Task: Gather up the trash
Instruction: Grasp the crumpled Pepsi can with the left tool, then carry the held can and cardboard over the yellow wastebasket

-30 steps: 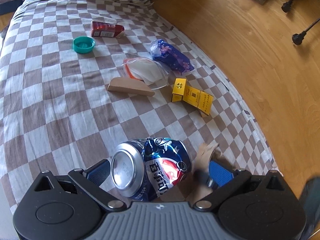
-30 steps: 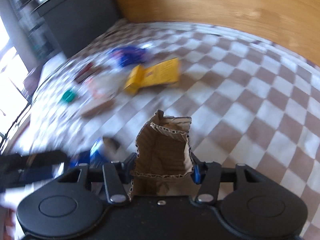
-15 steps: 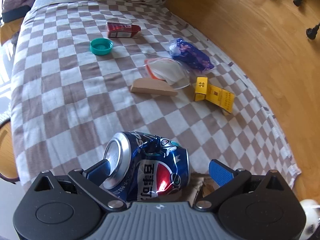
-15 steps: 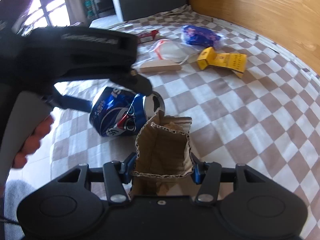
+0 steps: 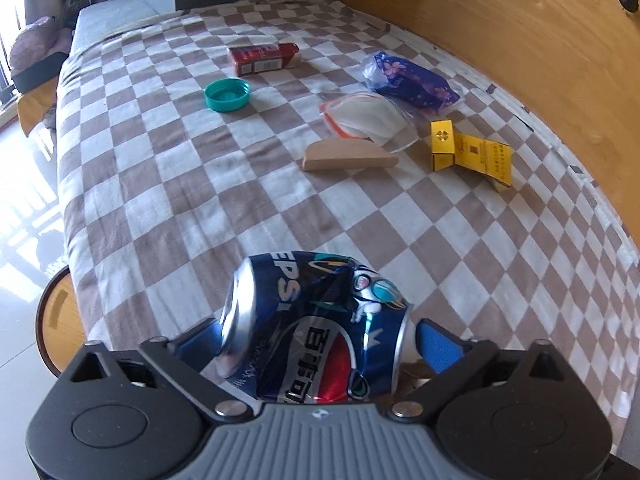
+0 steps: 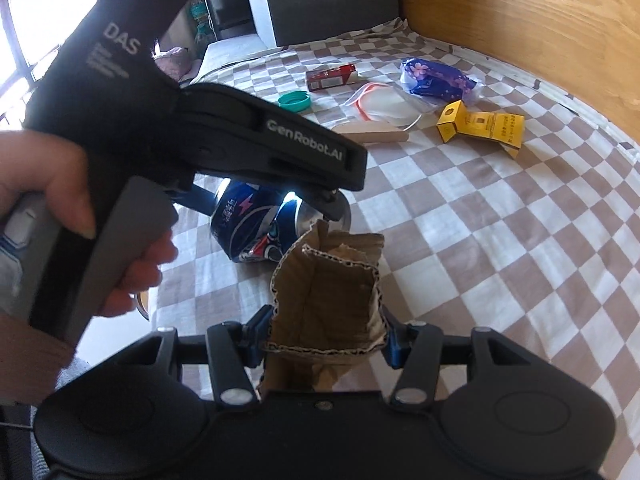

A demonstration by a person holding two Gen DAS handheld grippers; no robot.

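Between the blue pads of my left gripper [image 5: 316,340] sits the crushed cola can [image 5: 316,320], lifted off the checkered bed [image 5: 160,200]; the right-hand pad shows a gap, so I can't tell whether it's clamped. My right gripper [image 6: 326,340] is clenched on a cardboard scrap [image 6: 326,304]. I'd carry both level and slowly to wherever the trash goes.

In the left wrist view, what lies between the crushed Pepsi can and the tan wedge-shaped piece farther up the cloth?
Nothing: between the can and the tan wedge the left wrist view shows only bare checkered cloth.
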